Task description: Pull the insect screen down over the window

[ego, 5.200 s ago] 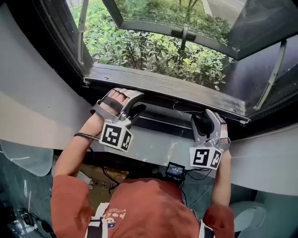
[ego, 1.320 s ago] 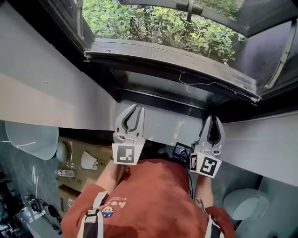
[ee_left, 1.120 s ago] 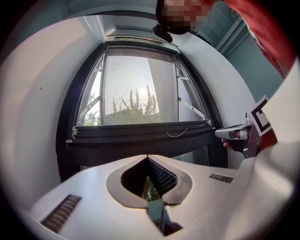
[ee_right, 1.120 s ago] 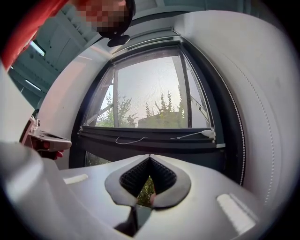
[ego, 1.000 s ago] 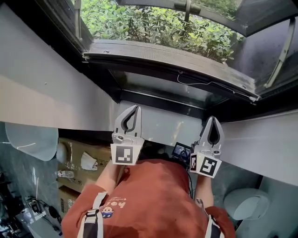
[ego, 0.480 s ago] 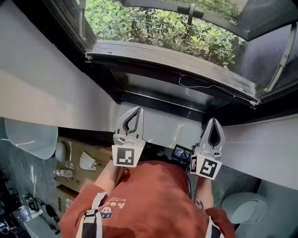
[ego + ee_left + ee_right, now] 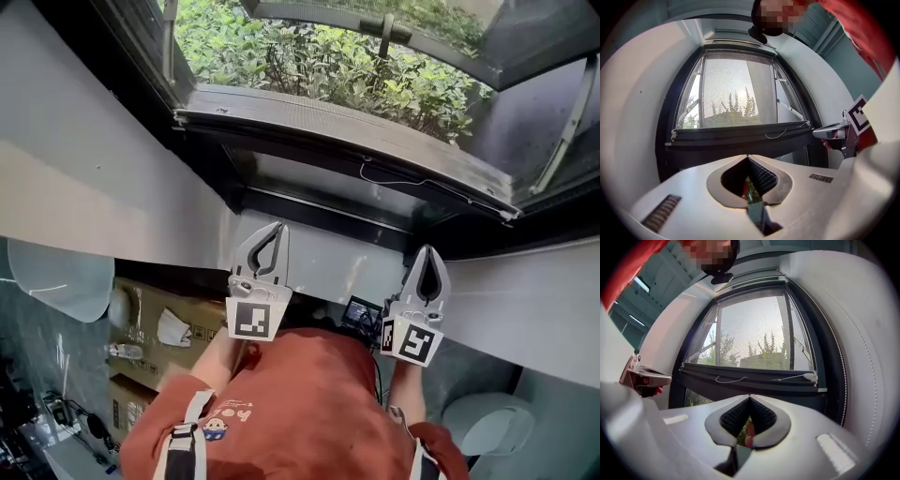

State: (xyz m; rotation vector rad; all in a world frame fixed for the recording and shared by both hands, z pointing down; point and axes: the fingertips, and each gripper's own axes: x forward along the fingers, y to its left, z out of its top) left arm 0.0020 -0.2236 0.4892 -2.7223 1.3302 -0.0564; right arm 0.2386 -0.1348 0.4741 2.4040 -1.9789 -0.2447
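"How do the jaws stand?"

"Both pairs are together and empty. The two grippers, left gripper (image 7: 277, 228) and right gripper (image 7: 428, 251), are side by side, apart from the window."

"Where is the insect screen (image 7: 736, 89)?"

"At twelve o'clock from both. It covers the pane down to its one bottom bar (image 7: 740, 134). An uncovered strip lies beneath, above the lower frame (image 7: 319, 208). There is open air between the jaws and the bar."
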